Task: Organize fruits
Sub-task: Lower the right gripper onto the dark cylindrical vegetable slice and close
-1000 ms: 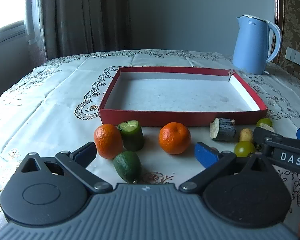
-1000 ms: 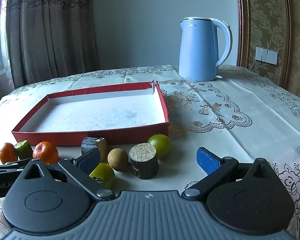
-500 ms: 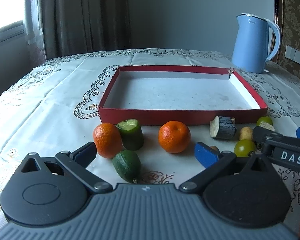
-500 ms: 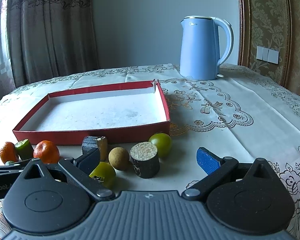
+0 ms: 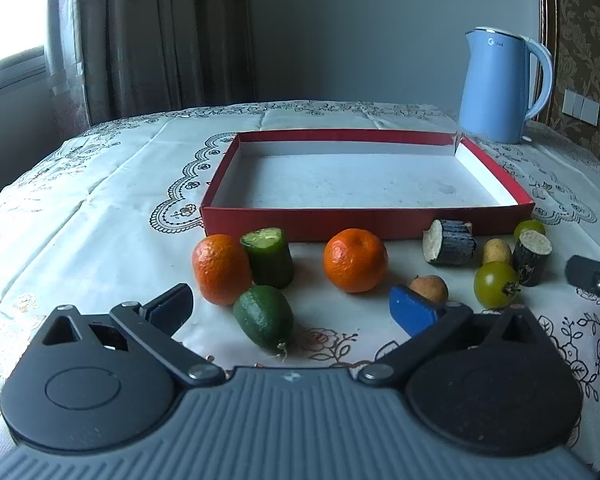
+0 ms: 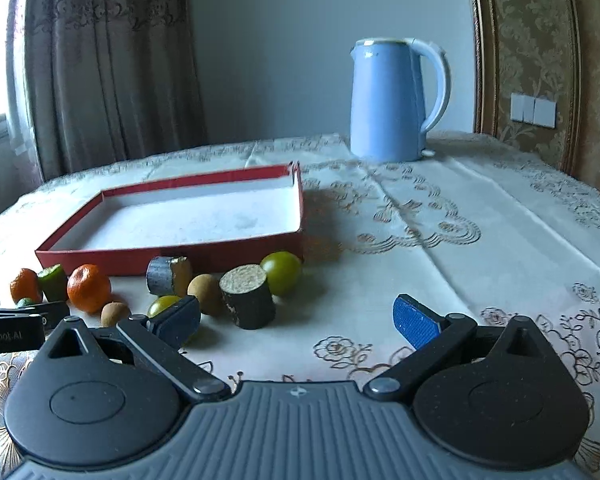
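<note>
Right gripper [image 6: 296, 316] pulled back; small brown fruit [image 5: 429, 288] half-hidden behind left fingers [image 5: 414, 310].

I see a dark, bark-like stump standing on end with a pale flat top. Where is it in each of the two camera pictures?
Left wrist view: the upright stump stands far right, in front of the red box's right front corner, beside a green round fruit.
Right wrist view: the same stump is left of centre, close to the camera.
Shared landmark: the blue kettle behind the box.
</note>
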The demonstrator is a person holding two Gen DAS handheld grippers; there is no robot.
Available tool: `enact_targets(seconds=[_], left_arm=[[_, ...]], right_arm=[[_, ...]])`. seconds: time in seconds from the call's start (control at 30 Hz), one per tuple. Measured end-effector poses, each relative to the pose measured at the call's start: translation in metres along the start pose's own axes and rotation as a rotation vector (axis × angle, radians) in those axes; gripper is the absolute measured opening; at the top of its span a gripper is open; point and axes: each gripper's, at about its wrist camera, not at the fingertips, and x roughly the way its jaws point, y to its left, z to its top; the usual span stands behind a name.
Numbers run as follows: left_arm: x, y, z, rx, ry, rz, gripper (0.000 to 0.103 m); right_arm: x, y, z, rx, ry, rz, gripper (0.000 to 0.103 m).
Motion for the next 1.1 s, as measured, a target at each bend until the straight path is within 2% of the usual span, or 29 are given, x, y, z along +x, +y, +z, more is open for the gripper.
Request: enact_targets(seconds=[0.13, 0.3, 0.63, 0.83, 0.9, 0.93, 0.97, 1.03, 1.1], left_arm=[[-0.001, 0.002, -0.003, 0.005, -0.023, 0.002, 0.103], [0.003, 0.001, -0.006, 0.018, -0.025, 0.007, 0.103], [0.007, -0.003, -0.010, 0.048, -0.036, -0.002, 0.103], [0.010, 0.003, -0.010, 0.028, -0.026, -0.012, 0.103], [0.012, 0.004, -0.010, 0.023, -0.023, -0.013, 0.103], [0.013, 0.004, -0.010, 0.022, -0.019, -0.014, 0.103], [0.014, 0.005, -0.010, 0.021, -0.016, -0.016, 0.103], [0.016, 0.006, -0.010, 0.016, -0.008, -0.018, 0.103], [0.016, 0.007, -0.009, 0.008, -0.010, -0.025, 0.103]], right_arm=[[-0.003, 0.001, 0.000, -0.039, -0.010, -0.001, 0.103], [0.003, -0.004, 0.003, -0.023, -0.016, -0.026, 0.103], [0.009, 0.000, 0.004, -0.061, -0.003, 0.046, 0.103], [0.018, 0.007, 0.007, -0.083, 0.004, 0.050, 0.102], [0.022, 0.011, 0.008, -0.104, 0.012, 0.033, 0.095], [0.025, 0.014, 0.009, -0.118, 0.023, 0.018, 0.083], [0.028, 0.016, 0.010, -0.126, 0.034, 0.017, 0.066], [0.033, 0.015, 0.011, -0.113, 0.063, 0.047, 0.057], [0.037, 0.017, 0.011, -0.110, 0.079, 0.060, 0.056]])
